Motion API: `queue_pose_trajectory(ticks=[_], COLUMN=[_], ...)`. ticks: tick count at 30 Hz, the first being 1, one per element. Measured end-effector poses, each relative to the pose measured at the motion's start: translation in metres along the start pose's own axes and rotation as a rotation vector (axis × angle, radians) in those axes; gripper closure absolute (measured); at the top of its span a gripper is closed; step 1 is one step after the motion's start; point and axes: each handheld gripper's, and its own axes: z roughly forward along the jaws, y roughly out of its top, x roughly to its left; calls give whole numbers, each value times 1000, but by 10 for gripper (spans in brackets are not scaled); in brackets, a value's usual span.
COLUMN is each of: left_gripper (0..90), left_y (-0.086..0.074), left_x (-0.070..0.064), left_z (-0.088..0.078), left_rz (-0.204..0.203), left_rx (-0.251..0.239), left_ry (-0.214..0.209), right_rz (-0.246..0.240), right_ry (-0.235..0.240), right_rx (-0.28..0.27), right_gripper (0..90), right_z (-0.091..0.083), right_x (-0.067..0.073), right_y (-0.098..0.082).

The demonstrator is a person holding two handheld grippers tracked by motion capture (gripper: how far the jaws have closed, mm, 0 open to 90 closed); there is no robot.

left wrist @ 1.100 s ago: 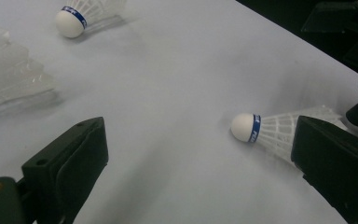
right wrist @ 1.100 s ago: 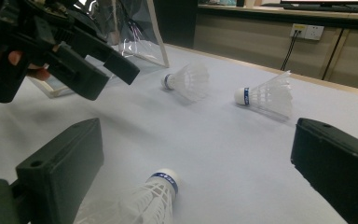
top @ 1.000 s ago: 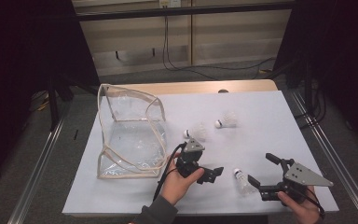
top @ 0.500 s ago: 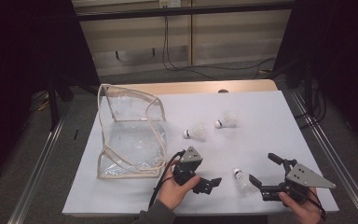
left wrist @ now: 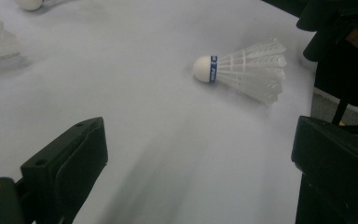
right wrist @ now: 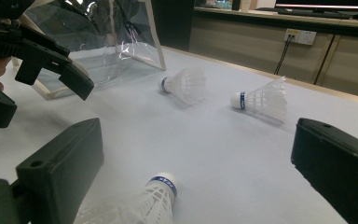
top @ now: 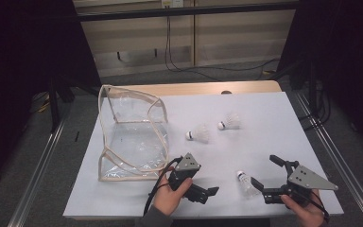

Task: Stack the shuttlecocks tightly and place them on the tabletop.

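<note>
**Both tongs open near the front shuttlecock**

High view: left tongs [top: 207,193] low at the tabletop [top: 264,127] front edge, jaws apart, holding nothing. Right tongs [top: 267,176] also spread wide, empty. Nearest shuttlecock [top: 246,183] lies on the tabletop between the two tongs, just beside the right ones, cork pointing away from the person. Two more shuttlecocks [top: 199,134] [top: 229,122] lie farther back, mid-table. Clear plastic bag [top: 131,135] sits at the left, well apart from the tongs.

Left gripper view: jaws open; the shuttlecock [left wrist: 244,69] lies ahead on its side, untouched, cork to the left.

Right gripper view: jaws open; the shuttlecock [right wrist: 140,200] lies between them, no contact visible. Left tongs [right wrist: 51,58] at upper left, in front of the bag [right wrist: 107,37].
</note>
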Motion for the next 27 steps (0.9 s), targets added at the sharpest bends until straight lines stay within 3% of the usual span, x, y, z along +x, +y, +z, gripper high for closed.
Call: queue_pose_trajectory(ticks=[13, 27], left_gripper=[36, 37], left_y=[-8, -13], left_x=[2, 5], left_z=[-17, -36], left_rz=[16, 31], left_rx=[33, 7], left_ry=[-27, -25], right_rz=[-1, -3], right_ry=[15, 32], right_rx=[5, 11], right_gripper=[17, 17], right_z=[2, 6], right_x=[1, 2], right_y=[1, 1])
